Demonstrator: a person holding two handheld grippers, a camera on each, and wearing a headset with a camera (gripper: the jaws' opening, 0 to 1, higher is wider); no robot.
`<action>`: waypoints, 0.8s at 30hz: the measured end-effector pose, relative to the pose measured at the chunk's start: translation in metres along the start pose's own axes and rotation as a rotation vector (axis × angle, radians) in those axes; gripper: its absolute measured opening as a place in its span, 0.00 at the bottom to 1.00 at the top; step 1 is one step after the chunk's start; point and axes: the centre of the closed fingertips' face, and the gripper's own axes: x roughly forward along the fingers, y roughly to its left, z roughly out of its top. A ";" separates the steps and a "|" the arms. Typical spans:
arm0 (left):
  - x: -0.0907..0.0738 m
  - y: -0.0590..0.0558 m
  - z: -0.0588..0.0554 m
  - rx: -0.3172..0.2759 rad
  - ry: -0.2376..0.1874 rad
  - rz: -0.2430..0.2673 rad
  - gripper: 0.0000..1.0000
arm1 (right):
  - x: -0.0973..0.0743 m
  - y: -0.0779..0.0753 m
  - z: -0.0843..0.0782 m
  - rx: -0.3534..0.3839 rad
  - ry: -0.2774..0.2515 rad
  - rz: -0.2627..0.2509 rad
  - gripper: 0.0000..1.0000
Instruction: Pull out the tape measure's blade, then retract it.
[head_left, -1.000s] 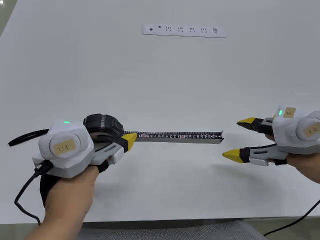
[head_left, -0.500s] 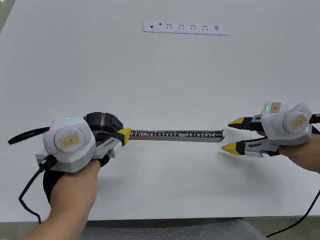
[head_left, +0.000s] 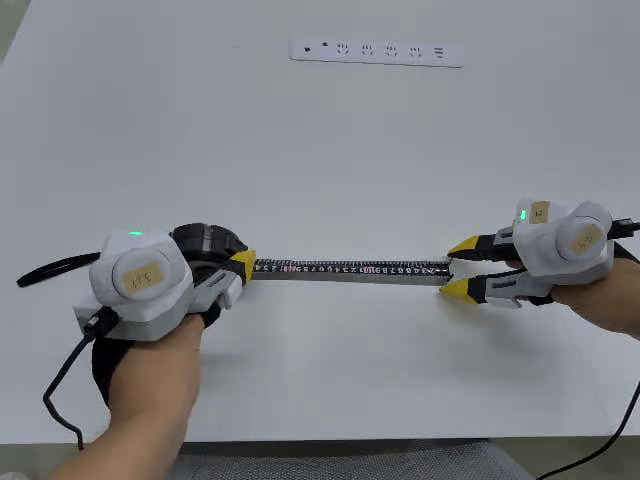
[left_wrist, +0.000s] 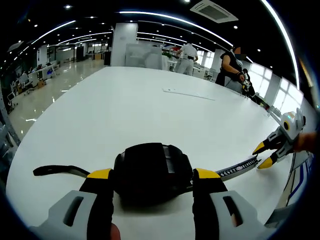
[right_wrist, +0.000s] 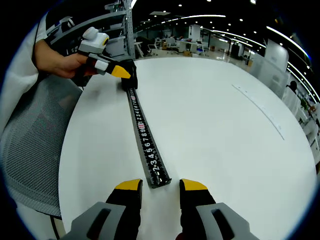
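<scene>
Left gripper low at left, jaws pressed on either side of the tape measure case; left hand grips its body from below. Right gripper level at right, jaws parted, tips pointing toward the left one; right hand behind.

Bright even overhead light, soft shadows, fisheye-warped edges.

White table, power strip far side, tape measure, blade extended
</scene>
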 end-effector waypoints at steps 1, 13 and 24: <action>0.000 0.000 0.000 0.004 0.001 0.001 0.59 | 0.000 -0.001 -0.001 -0.011 0.007 -0.007 0.28; 0.001 0.001 0.000 -0.005 0.001 0.000 0.59 | 0.005 0.001 0.001 -0.034 0.010 0.016 0.23; 0.001 0.001 0.000 -0.022 0.001 -0.001 0.60 | 0.006 0.002 0.000 -0.042 0.008 0.025 0.14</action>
